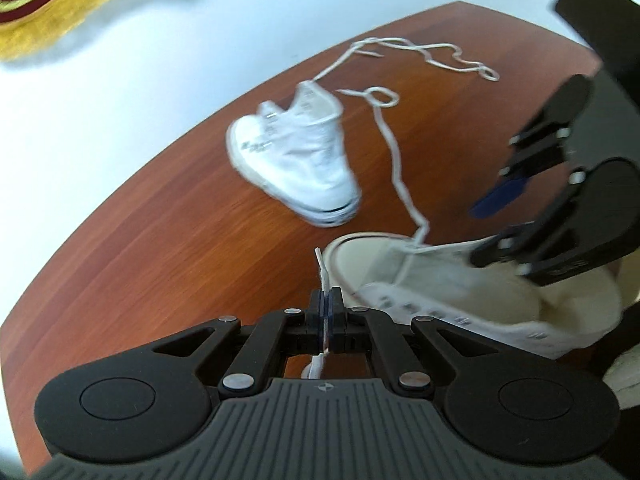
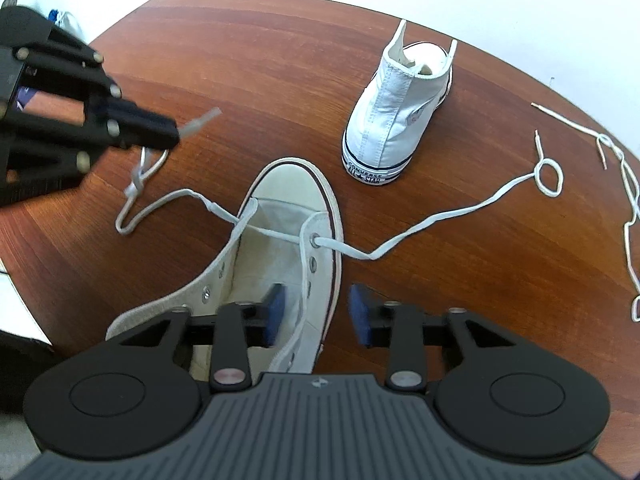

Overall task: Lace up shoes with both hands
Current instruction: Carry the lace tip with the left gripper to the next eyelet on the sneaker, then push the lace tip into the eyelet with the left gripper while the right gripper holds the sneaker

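A cream high-top shoe [image 2: 288, 184] stands near me on the wooden table [image 2: 240, 60], with a white lace [image 2: 440, 216] through its lowest eyelets. My left gripper [image 1: 326, 308] is shut on the lace's left end, held above the table left of the toe; the lace tip [image 2: 204, 118] sticks out past the left gripper [image 2: 174, 132]. My right gripper [image 2: 318, 312] is open and straddles the shoe's right eyelet flap, one finger inside the shoe and one outside; the pads do not press on it. From the left wrist view, the right gripper [image 1: 484, 230] hangs over the shoe [image 1: 440, 280].
A second white high-top [image 2: 396, 120] stands farther back, heel toward me. A loose white lace [image 2: 628, 184] lies tangled at the table's far right. Off the table's left edge hangs a maroon cloth with gold fringe [image 1: 60, 20].
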Action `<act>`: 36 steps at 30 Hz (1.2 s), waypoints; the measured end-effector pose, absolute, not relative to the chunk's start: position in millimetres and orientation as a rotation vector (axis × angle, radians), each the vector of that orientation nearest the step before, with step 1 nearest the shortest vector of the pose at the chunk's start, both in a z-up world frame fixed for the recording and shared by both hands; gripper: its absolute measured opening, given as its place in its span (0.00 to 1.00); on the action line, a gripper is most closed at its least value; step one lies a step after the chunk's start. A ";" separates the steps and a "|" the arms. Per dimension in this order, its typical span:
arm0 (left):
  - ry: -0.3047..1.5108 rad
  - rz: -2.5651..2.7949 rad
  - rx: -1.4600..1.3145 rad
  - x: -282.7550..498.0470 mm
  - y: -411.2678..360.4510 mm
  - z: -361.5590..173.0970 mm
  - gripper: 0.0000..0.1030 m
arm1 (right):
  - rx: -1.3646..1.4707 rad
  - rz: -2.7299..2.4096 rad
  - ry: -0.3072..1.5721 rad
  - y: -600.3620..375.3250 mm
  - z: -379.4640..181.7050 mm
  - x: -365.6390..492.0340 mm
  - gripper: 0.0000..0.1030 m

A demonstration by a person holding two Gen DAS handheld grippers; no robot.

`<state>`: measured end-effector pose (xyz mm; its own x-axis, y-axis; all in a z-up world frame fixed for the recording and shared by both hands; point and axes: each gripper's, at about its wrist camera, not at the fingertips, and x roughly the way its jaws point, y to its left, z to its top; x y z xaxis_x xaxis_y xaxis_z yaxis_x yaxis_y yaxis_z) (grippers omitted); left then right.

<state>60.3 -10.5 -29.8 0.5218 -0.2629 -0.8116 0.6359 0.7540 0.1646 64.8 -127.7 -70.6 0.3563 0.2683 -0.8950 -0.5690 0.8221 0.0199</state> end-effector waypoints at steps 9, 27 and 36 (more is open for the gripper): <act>0.874 -0.699 0.578 53.4 -48.9 -41.2 0.02 | -0.196 0.558 1.120 -137.4 -75.9 71.9 0.05; 0.997 -0.812 0.730 77.3 -82.5 -70.1 0.01 | 0.096 0.490 1.188 -170.5 -88.2 82.8 0.05; 1.041 -0.864 0.797 87.8 -89.8 -80.1 0.02 | 0.213 0.471 1.209 -182.1 -95.6 86.6 0.05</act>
<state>87.8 -89.8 -80.1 0.2582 -0.2143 -0.9420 0.8865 0.4401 0.1429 86.6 -182.1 -95.6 0.2732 0.4575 -0.8462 -0.2355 0.8847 0.4023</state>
